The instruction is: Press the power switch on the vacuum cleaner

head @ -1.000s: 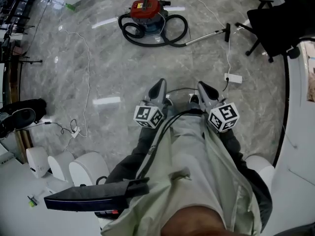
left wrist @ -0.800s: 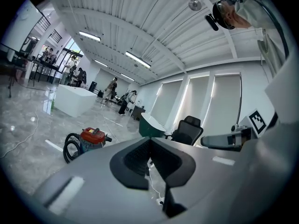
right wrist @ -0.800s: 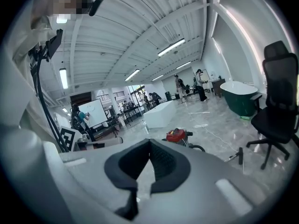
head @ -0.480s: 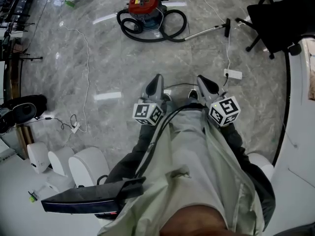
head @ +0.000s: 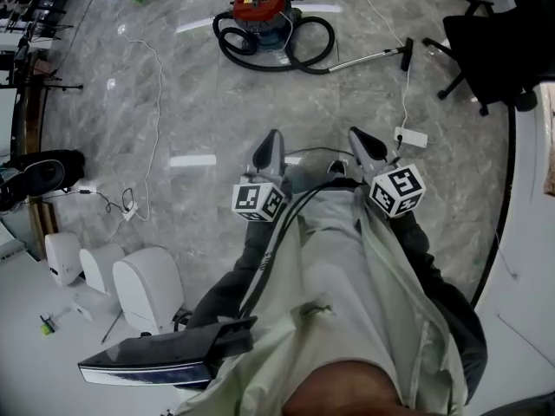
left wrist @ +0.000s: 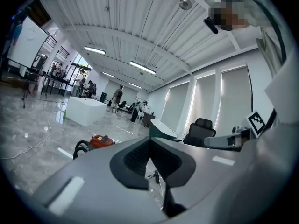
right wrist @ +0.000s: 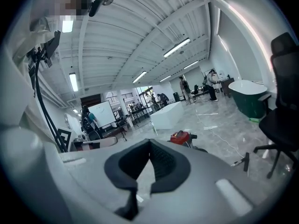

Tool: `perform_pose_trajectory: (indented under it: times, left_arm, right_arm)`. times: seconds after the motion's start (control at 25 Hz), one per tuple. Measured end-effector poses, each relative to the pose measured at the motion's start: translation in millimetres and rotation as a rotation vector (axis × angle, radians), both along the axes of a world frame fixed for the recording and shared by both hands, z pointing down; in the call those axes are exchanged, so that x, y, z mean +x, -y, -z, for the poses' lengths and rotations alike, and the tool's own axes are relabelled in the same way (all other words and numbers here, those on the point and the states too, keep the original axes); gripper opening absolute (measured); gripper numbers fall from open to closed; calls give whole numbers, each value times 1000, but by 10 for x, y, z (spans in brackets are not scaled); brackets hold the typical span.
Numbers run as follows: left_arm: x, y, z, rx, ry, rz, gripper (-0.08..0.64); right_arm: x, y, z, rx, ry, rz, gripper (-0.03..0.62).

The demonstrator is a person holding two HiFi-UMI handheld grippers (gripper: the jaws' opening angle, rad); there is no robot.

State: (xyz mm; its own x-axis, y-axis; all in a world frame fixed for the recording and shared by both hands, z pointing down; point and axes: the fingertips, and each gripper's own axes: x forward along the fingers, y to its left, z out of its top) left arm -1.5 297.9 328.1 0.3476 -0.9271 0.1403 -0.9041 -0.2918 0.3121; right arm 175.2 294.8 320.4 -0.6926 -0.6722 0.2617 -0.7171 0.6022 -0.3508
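Observation:
A red vacuum cleaner (head: 258,7) with a coiled black hose (head: 286,48) and a metal wand (head: 368,57) stands on the grey marble floor, far ahead of me. It also shows small beyond the jaws in both gripper views, vacuum cleaner (left wrist: 100,140) and vacuum cleaner (right wrist: 181,136). My left gripper (head: 272,137) and right gripper (head: 357,135) are held side by side in front of my body, well short of the vacuum. In each gripper view the jaws meet at the tip with nothing between them: left gripper (left wrist: 149,140), right gripper (right wrist: 150,141).
A white power strip (head: 411,137) lies just right of the right gripper. A black office chair (head: 494,46) stands at the right. A white cable (head: 154,120) runs down the floor on the left. White rounded units (head: 143,289) stand at the lower left.
The head view has shifted slightly over the floor. Both grippers stay shut in front of my body, and the vacuum cleaner has not moved.

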Motion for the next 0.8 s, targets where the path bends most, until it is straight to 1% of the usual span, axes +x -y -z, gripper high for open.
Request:
perform_pose_trajectory:
  times: [0.2, 0.4, 0.52, 0.6, 0.72, 0.8]
  left_arm:
    - [-114, -84, -7, -2, 7, 74, 6]
    - [-287, -15, 18, 0, 13, 119, 6]
    - [-394, 167, -24, -2, 11, 120, 6]
    - [-460, 352, -66, -6, 3, 109, 6]
    - [-557, 700, -133, -14, -14, 78, 6]
    - [-670, 1019, -165, -18, -23, 48, 6]
  right_arm:
    - [1, 64, -72, -12, 8, 40, 2]
    - [-154, 224, -88, -7, -4, 77, 2]
    - [-269, 376, -107, 0, -18, 84, 2]
    - [-321, 521, -134, -7, -23, 70, 2]
    - [-405, 821, -193, -26, -41, 38, 2]
    - [-522, 1110, -232, -34, -58, 15, 2]
